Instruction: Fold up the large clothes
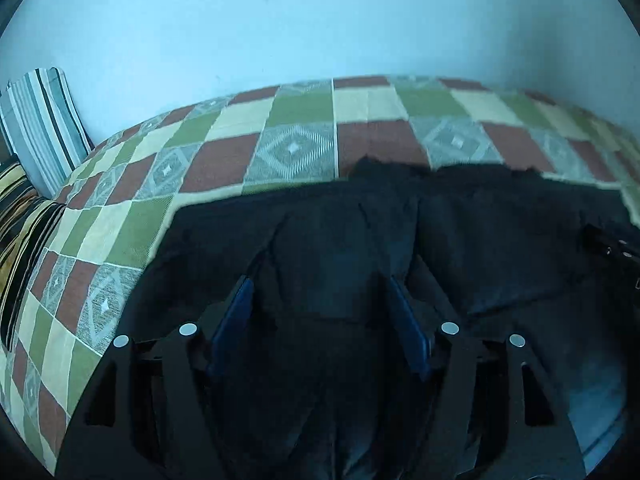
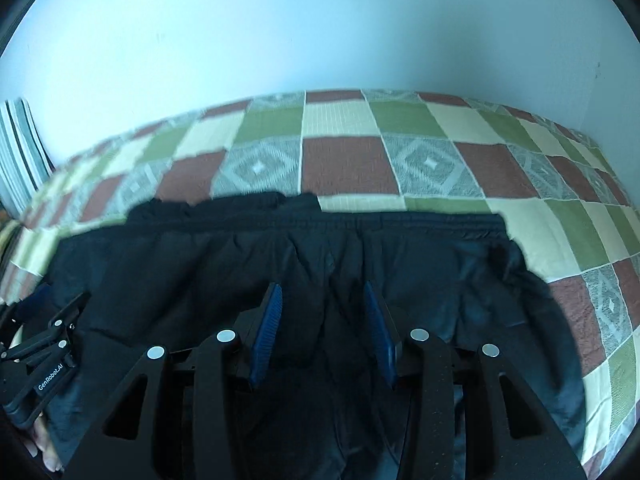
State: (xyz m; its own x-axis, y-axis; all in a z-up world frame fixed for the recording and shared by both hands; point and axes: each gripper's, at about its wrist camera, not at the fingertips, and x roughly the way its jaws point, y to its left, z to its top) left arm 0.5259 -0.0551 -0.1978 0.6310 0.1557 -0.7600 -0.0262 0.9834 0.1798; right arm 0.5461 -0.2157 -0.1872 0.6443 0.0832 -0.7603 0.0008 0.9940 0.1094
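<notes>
The big black pants (image 2: 304,264) lay spread on the bed (image 2: 460,160), with the stretchy waistband on the far side. The left tongs (image 1: 320,300) and right tongs (image 2: 320,312) were both wide apart, holding nothing, just above the cloth. The dark cloth looked thin, soft and wrinkly. I think it could bunch or slide on the checked cover, making a crooked fold.
</notes>
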